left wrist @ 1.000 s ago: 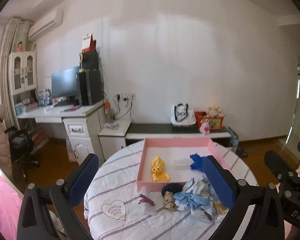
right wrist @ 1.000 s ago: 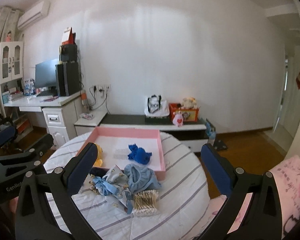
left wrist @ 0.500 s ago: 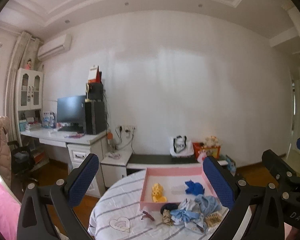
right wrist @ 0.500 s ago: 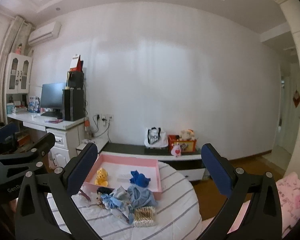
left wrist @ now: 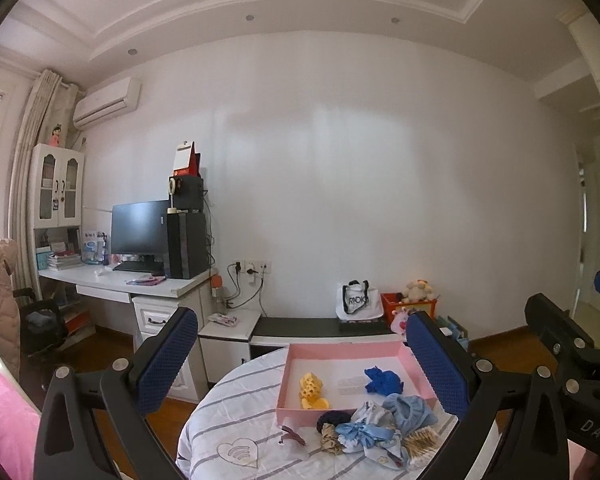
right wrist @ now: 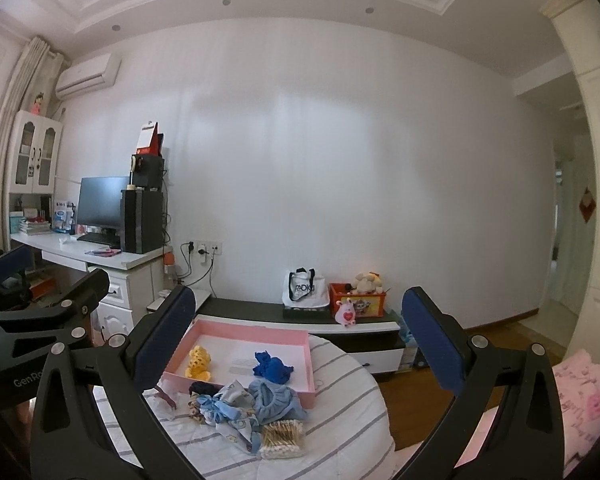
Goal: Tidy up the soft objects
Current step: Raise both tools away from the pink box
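A pink tray (left wrist: 342,349) (right wrist: 260,334) sits on a round table with a striped white cloth (left wrist: 236,420) (right wrist: 340,412). In the tray lie a yellow soft piece (left wrist: 310,387) (right wrist: 198,360) and a dark blue one (left wrist: 382,376) (right wrist: 273,366). In front of the tray is a heap of light blue cloth items (left wrist: 384,426) (right wrist: 252,404), a dark navy piece (left wrist: 332,420) and a pack of cotton swabs (right wrist: 283,438). My left gripper (left wrist: 300,360) and right gripper (right wrist: 298,338) are both open and empty, held high and well back from the table.
A small dark red clip (left wrist: 292,436) lies on the cloth left of the heap. Behind the table stand a low TV bench (left wrist: 320,326) with a bag and toy box, and a white desk (left wrist: 124,280) with monitor. A pink bed edge (right wrist: 580,392) is at right.
Both grippers have risen and tilted upward, so the table has dropped lower and smaller in both views and the ceiling now shows. Nothing on the table has moved.
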Demonstrator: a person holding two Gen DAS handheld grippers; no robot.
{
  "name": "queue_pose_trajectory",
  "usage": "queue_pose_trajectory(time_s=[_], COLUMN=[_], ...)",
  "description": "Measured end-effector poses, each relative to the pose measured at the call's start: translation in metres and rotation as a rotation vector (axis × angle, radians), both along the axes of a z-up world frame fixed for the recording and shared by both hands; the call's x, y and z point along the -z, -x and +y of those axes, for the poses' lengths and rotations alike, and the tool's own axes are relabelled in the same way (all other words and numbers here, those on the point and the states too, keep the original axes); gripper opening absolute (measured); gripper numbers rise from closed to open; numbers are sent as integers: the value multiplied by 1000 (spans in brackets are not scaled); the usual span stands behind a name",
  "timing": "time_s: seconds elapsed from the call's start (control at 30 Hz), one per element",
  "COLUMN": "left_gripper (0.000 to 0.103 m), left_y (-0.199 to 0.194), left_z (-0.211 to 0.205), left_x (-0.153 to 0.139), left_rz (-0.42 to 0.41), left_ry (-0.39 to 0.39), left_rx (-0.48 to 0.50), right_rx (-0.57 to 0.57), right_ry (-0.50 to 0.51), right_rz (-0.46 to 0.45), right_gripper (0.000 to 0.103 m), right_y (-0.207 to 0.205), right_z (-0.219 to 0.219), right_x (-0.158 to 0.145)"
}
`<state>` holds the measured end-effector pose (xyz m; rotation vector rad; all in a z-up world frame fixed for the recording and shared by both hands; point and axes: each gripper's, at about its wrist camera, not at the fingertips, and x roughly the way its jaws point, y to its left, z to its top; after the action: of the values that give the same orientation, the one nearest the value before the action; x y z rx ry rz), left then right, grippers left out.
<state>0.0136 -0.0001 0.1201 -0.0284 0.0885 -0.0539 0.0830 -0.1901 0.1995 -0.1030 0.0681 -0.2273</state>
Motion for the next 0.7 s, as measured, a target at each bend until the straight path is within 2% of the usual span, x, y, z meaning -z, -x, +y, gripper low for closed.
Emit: queue_pose_trajectory(time_s=[0.37, 0.7], left_gripper=[103, 103], left_y=[-1, -17], left_z=[-1, -3], left_x=[-7, -2], left_rz=[12, 73], left_ry=[-1, -20], left_rx=[3, -8], right_rx=[-1, -6], right_ry=[-1, -15], right_rz=[13, 121], right_gripper=[103, 103], right_y=[-4, -28], right_z=[-1, -4], right_x=[4, 23])
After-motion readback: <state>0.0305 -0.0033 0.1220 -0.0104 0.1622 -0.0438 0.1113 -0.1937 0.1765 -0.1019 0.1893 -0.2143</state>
